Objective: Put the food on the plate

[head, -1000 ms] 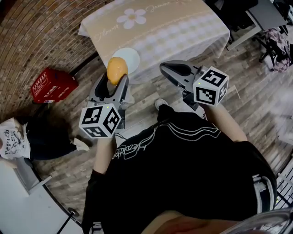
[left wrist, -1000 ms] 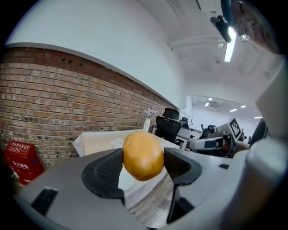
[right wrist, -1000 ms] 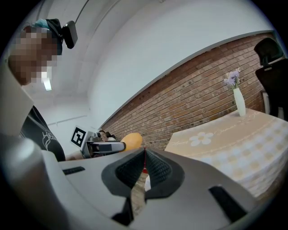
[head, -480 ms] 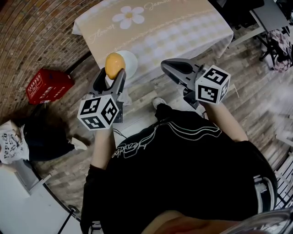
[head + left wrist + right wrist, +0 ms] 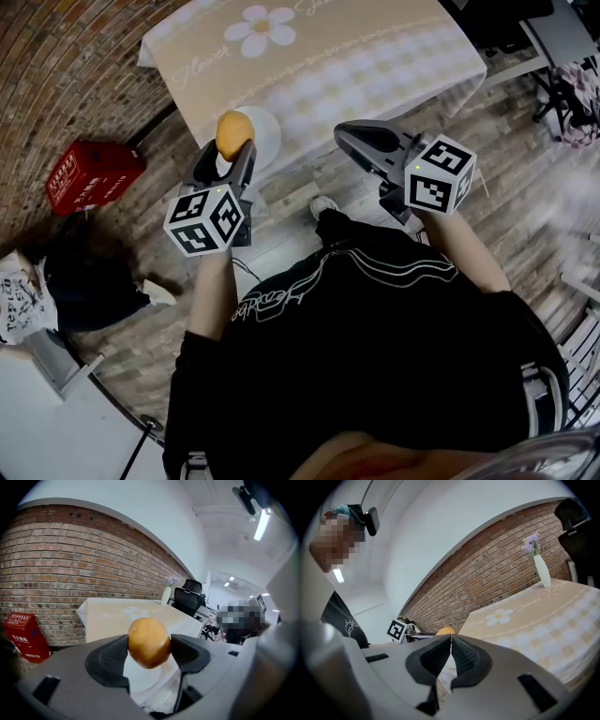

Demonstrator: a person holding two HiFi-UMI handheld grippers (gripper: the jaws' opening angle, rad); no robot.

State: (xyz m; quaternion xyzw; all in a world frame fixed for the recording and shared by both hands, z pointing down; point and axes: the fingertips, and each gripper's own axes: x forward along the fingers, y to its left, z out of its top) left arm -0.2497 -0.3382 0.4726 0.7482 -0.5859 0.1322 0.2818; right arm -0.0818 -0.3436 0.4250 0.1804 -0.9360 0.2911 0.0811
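Observation:
My left gripper [image 5: 232, 150] is shut on a round golden-brown bun [image 5: 233, 134], held in the air just at the near left corner of the table. In the left gripper view the bun [image 5: 149, 642] sits squeezed between the two black pads, with the white plate [image 5: 145, 674] below and beyond it. The plate [image 5: 262, 127] lies on the beige cloth near the table's front edge, partly hidden by the bun. My right gripper [image 5: 352, 137] hangs shut and empty over the table's near edge, right of the plate; its pads [image 5: 459, 657] touch.
The table [image 5: 375, 56] wears a beige checked cloth with a daisy print [image 5: 263, 22]. A white vase with flowers [image 5: 541, 569] stands at its far side. On the wooden floor to the left are a red box [image 5: 92, 173] and a black bag [image 5: 84, 281]. Office chairs [image 5: 189, 601] stand beyond.
The left gripper has carried the bun a little further up and towards the plate. The right gripper has barely shifted.

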